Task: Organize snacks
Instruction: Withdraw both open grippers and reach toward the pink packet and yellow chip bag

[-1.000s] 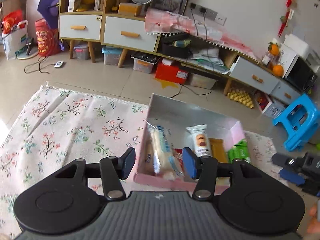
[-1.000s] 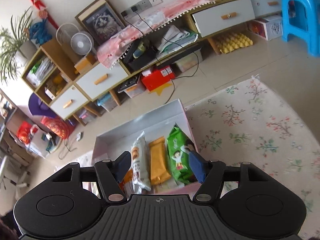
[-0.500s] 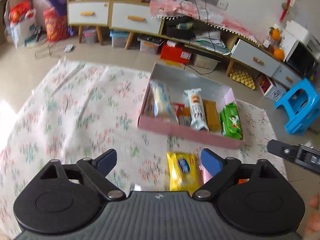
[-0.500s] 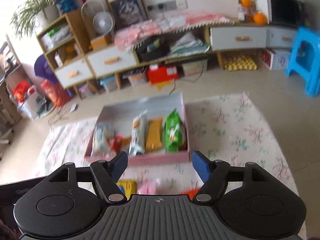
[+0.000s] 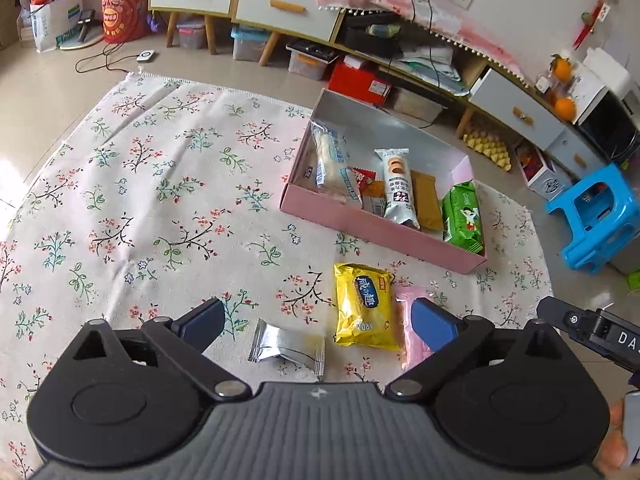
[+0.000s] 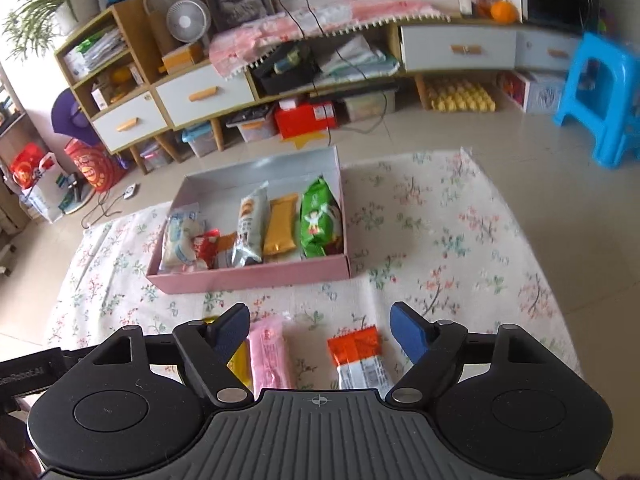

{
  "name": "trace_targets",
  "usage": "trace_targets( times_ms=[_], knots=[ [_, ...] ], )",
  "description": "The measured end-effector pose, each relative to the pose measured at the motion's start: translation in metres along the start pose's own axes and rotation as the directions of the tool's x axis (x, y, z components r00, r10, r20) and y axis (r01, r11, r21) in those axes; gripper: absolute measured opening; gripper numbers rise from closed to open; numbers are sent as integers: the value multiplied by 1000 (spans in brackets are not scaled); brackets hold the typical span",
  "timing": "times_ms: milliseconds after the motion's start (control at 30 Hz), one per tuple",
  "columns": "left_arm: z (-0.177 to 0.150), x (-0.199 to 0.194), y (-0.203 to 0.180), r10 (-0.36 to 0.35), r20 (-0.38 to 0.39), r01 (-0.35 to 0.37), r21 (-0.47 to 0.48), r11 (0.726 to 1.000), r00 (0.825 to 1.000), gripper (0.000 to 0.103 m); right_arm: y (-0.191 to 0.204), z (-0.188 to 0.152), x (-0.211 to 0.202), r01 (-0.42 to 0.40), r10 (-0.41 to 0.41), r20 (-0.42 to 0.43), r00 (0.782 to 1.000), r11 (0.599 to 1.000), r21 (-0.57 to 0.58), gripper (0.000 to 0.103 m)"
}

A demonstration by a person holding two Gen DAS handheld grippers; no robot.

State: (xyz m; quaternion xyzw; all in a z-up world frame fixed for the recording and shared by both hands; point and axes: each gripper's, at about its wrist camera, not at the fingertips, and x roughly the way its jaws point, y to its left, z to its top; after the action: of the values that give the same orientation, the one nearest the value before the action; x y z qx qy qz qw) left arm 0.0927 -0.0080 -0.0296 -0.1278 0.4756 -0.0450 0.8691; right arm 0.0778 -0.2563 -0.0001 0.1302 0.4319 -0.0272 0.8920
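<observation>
Four loose snacks lie on the flowered cloth (image 5: pixel 160 184) in front of the pink box (image 5: pixel 372 228), which sits at about one o'clock in the left wrist view and at eleven o'clock in the right wrist view. Seen from the left wrist, the silver packet (image 5: pixel 286 350) lies between the blue pads, the yellow packet (image 5: pixel 366 308) at one o'clock from it, and the pink packet (image 5: pixel 412 328) just beside the yellow one, partly behind the right-hand pad. From the right wrist, the pink packet (image 6: pixel 270 354) and the orange packet (image 6: pixel 358 354) lie side by side between the pads.

Inside the box stand a white roll (image 5: pixel 334 162), a small red packet (image 5: pixel 364 178), a cookie tube (image 5: pixel 398 188), a gold bar (image 5: pixel 426 200) and a green bag (image 5: pixel 462 212) at its three o'clock end.

Both grippers hang above the cloth. The left gripper (image 5: pixel 316 322) has just been opening; its jaws stand wide and hold nothing. The right gripper (image 6: pixel 320 330) has also just been opening, its jaws wide apart and holding nothing.
</observation>
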Motion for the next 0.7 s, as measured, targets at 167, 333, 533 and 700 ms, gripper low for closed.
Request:
trace_targets(
  times_ms=[167, 333, 533, 700],
  knots=[
    [-3, 5, 3, -7, -25, 7, -17, 1000, 1000, 99, -6, -1, 8, 74, -75, -13, 997, 997, -25, 89],
    [-1, 9, 15, -66, -56, 64, -52, 997, 996, 98, -17, 0, 10, 57, -57, -23, 998, 998, 5, 89],
    [-1, 11, 23, -63, -63, 61, -25, 998, 996, 96, -21, -1, 16, 76, -78, -43, 996, 996, -56, 89],
    [1, 15, 34, -43, -74, 40, -36, 999, 996, 96, -43, 1, 16, 112, -111, -46, 993, 994, 1, 89]
  ],
)
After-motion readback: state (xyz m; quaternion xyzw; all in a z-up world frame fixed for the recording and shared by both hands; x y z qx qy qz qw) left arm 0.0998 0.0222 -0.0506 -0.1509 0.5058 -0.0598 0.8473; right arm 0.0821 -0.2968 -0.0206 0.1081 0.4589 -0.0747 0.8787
